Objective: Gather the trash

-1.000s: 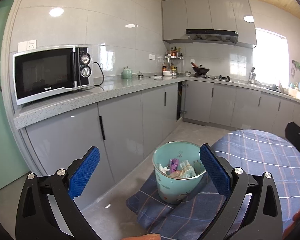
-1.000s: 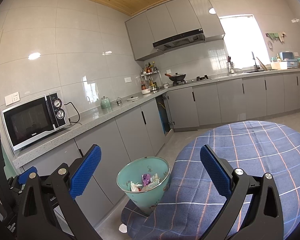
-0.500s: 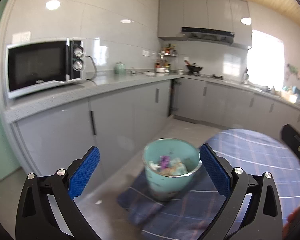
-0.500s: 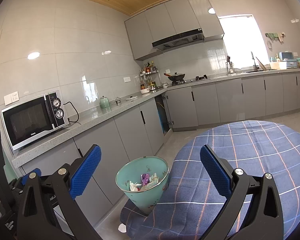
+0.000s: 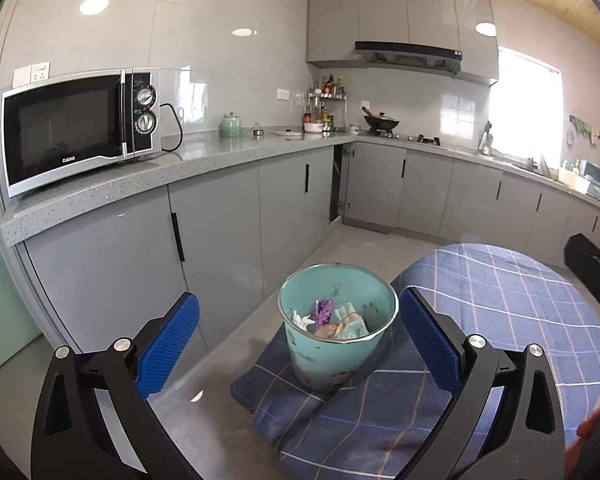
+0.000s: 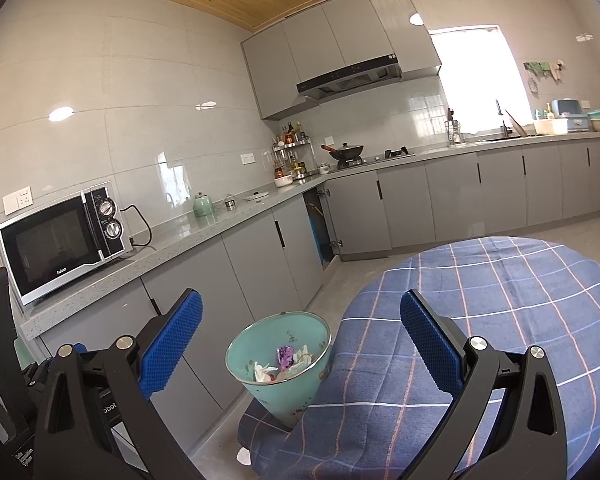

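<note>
A teal bin (image 5: 334, 354) stands on the floor on the hanging corner of a blue checked tablecloth (image 5: 512, 308), holding crumpled wrappers and paper (image 5: 332, 318). My left gripper (image 5: 300, 344) hovers above and in front of it, open, with nothing between its blue pads. In the right wrist view the same bin (image 6: 284, 364) sits low in the middle, beside the cloth-covered table (image 6: 500, 304). The right gripper (image 6: 300, 344) is open and empty too, held over the table's near edge.
Grey cabinets and a speckled counter (image 5: 204, 160) run along the left with a microwave (image 5: 80, 128) on top. A small white scrap (image 6: 243, 457) lies on the floor by the cloth. A stove with a wok (image 6: 346, 152) and a sink stand at the far wall.
The left gripper's view swung left with blur, then came back and settled on the bin, now slightly nearer. The right gripper barely shifted. Both stay open.
</note>
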`<state>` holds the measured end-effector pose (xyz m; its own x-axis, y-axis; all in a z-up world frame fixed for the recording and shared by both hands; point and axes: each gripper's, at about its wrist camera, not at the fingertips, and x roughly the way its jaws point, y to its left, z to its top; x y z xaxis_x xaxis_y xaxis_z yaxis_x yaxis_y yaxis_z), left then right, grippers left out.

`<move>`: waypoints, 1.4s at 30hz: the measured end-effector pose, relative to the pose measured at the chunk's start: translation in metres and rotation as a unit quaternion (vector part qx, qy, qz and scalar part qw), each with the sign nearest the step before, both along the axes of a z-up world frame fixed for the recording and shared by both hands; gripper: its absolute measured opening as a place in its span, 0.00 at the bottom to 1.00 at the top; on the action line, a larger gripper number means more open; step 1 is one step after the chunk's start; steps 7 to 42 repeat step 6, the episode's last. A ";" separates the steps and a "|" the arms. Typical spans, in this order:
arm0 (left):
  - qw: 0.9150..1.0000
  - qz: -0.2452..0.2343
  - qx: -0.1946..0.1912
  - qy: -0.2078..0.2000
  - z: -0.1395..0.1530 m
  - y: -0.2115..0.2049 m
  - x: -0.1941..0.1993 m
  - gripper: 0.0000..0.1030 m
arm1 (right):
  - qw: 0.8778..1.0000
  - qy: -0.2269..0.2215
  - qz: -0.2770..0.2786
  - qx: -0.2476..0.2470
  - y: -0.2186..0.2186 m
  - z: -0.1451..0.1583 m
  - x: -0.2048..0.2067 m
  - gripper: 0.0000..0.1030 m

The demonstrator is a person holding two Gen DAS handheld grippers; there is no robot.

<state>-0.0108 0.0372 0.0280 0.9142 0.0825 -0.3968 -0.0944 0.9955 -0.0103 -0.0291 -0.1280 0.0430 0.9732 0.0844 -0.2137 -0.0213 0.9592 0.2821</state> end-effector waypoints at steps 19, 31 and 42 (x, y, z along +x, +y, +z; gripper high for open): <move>1.000 -0.001 0.013 0.002 -0.001 -0.006 0.004 0.96 | 1.000 0.009 -0.010 0.006 -0.007 -0.003 0.004 0.95; 1.000 -0.001 0.013 0.002 -0.001 -0.006 0.004 0.96 | 1.000 0.009 -0.010 0.006 -0.007 -0.003 0.004 0.95; 1.000 -0.001 0.013 0.002 -0.001 -0.006 0.004 0.96 | 1.000 0.009 -0.010 0.006 -0.007 -0.003 0.004 0.95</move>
